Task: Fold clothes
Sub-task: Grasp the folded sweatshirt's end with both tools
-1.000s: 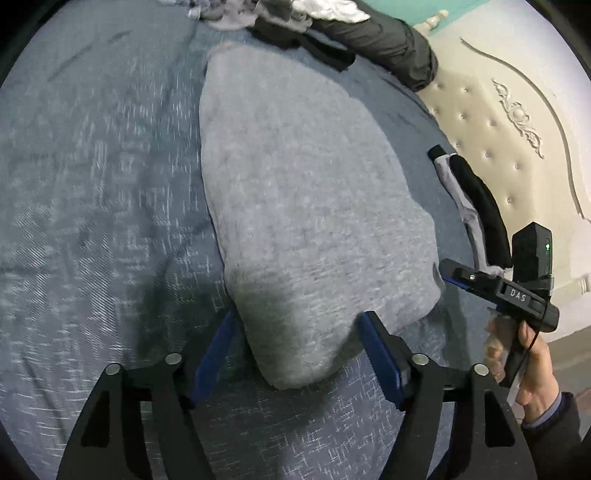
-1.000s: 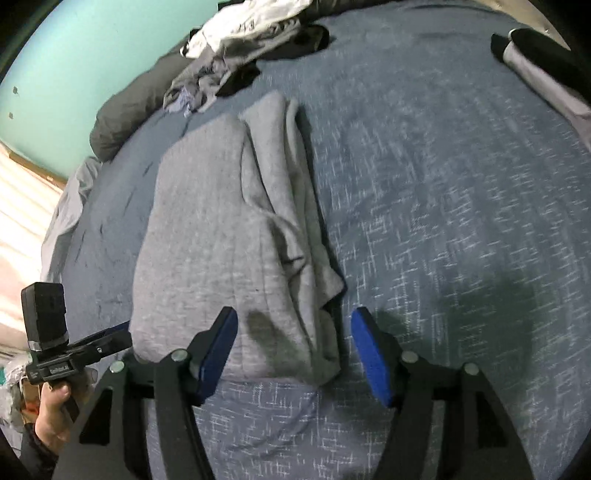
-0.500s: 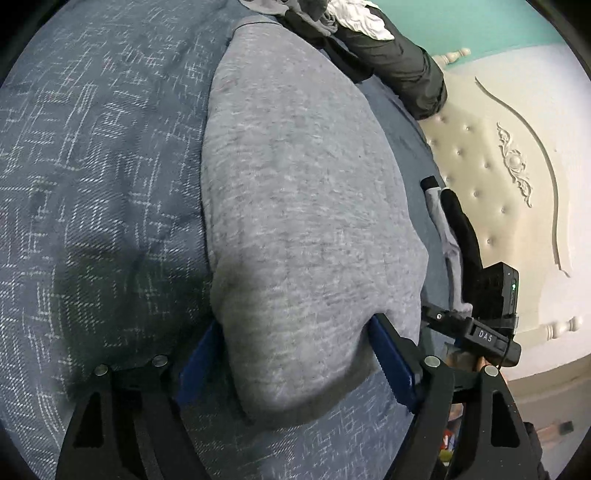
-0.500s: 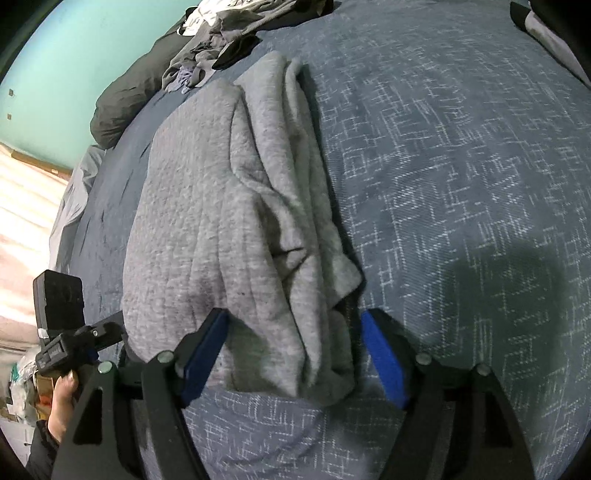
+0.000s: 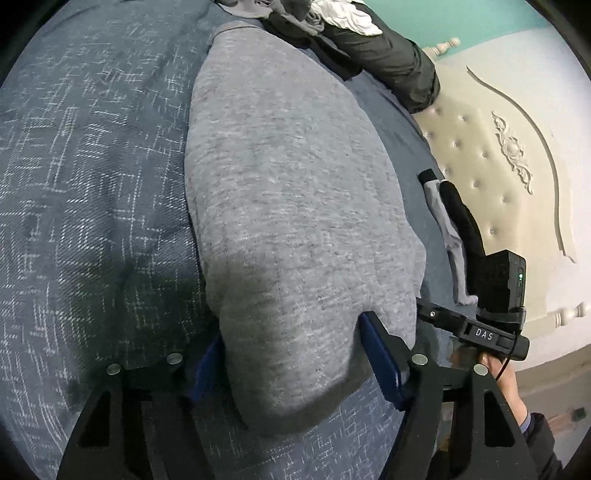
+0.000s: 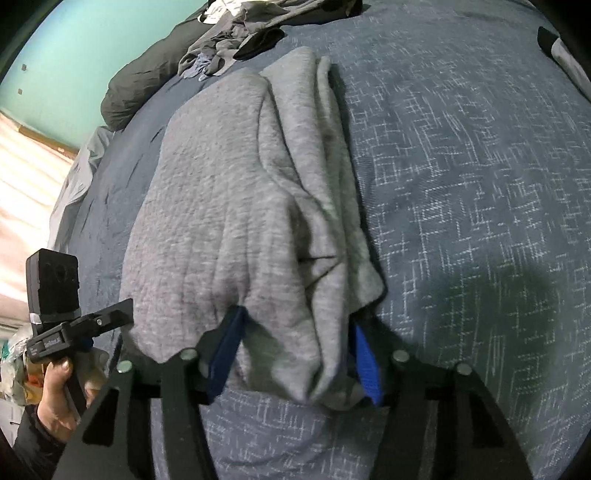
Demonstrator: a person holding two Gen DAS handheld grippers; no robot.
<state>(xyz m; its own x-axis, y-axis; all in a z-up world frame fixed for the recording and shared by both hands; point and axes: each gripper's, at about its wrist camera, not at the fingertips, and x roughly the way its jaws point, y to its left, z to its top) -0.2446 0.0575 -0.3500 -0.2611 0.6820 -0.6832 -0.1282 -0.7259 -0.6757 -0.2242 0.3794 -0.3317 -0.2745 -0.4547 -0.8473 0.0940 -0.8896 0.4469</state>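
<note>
Both grippers closing on the near hem of a grey garment lying on the bed

Left wrist view: the grey garment lies lengthways on the blue bedspread, its near end between the fingers of the left gripper at 6 o'clock. The jaws are closing, the right pad touching cloth — grip unclear. It looks a thick, soft knit: light, limp, not slippery, so it should drape wherever unsupported. The right gripper sits at 4 o'clock, with a clothes pile at 12.

Right wrist view: the garment's bunched, doubled edge runs from 12 toward 6 and ends between the closing right fingers — both pads dent the folds. I judge the two near corners, all layers together, the best hold.
</note>
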